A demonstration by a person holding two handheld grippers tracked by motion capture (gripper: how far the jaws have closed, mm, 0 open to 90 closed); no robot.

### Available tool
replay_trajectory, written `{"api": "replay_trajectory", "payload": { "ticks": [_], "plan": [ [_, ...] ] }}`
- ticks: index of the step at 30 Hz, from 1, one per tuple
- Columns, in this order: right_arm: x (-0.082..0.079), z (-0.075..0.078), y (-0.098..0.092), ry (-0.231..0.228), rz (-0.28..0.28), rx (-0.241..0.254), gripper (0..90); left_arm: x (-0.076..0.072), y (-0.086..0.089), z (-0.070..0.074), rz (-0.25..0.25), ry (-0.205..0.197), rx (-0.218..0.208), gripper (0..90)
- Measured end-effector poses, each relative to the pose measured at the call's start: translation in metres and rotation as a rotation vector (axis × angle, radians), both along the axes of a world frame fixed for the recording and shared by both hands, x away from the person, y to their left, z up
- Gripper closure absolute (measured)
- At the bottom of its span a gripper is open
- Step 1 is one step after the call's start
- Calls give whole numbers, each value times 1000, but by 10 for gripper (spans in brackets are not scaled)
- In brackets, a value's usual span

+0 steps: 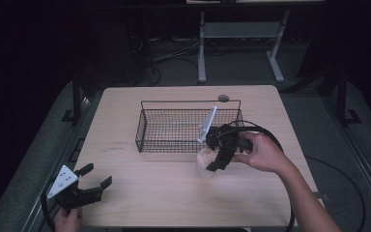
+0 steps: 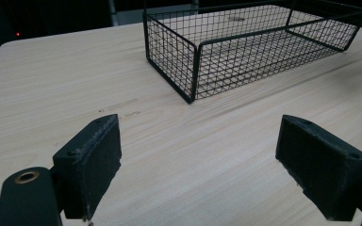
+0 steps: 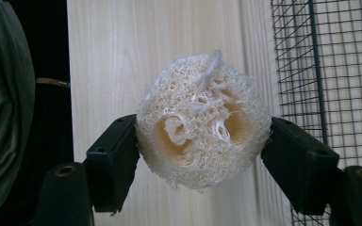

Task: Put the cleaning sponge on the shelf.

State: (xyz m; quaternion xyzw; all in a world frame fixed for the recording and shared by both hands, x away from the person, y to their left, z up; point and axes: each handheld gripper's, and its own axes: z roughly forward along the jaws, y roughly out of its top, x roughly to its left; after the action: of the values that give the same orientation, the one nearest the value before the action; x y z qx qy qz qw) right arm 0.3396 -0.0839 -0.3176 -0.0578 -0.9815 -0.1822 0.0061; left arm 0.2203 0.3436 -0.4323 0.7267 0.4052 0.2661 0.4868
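Nearest the high camera, at the counter's (image 1: pixel 174 193) near left corner, the left tool (image 1: pixel 92 177) rests low in the person's left hand (image 1: pixel 67 220), its grey three-cornered plate (image 1: pixel 62 181) facing up and its two black jaws spread wide apart with nothing between them. From the left gripper view the same jaws stand well apart over bare wood, and the black wire basket (image 2: pixel 245 52) sits farther off toward the counter's far side. The right tool (image 1: pixel 212 162), held in the person's right hand (image 1: pixel 261 152), is over the counter just off the basket's (image 1: pixel 188 128) near right corner, with its cable (image 1: pixel 270 137) looping behind the hand. In the right gripper view the right tool (image 3: pixel 202 150) is clamped on a pale, round loofah sponge (image 3: pixel 202 122): one pad (image 3: pixel 115 160) presses its one side and the other pad its opposite side, and the sponge's open-celled end with its hollows faces the camera. The sponge (image 1: pixel 204 157) is outside the basket, near its front wall; whether it touches the counter I cannot tell. A small round disc (image 1: pixel 223 98) lies near the counter's far edge, behind the basket.
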Motion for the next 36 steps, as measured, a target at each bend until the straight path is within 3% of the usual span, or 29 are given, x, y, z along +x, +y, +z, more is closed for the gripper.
{"api": "replay_trajectory", "payload": {
  "ticks": [17, 23, 36],
  "plan": [
    [18, 28, 0, -10, -13, 3, 283, 0, -1, 0, -1, 1, 4, 141],
    [32, 40, 2, -13, -23, -10, 283, 0, 0, 0, -1, 0, 2, 141],
    [59, 43, 6, 1, -71, -16, 283, 1, -1, 1, -2, 0, 0, 141]
  ]
}}
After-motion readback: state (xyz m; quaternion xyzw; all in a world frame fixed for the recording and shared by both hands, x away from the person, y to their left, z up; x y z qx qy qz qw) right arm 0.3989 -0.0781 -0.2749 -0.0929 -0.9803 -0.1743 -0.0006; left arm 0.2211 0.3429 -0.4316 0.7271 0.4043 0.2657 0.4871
